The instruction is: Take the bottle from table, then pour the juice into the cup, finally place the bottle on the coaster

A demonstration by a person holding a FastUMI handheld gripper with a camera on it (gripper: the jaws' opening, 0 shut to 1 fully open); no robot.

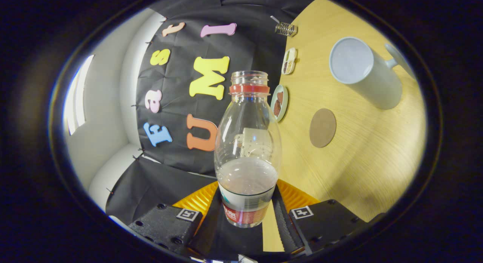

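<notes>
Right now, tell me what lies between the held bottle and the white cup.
In the gripper view, the gripper is shut on the bottle. Between it and the cup lies bare wooden table; the round brown coaster sits just below that line.

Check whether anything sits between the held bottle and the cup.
Nothing visible does. The tongs are shut on the bottle; bare table runs to the cup. The coaster lies flat beside that path, and small dishes sit near the wall.

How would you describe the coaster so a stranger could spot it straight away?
Start at the wooden table, beyond the bottle gripped in the claw. Between the white mug and the small dish lies the coaster: the one flat, plain brown disc.
</notes>
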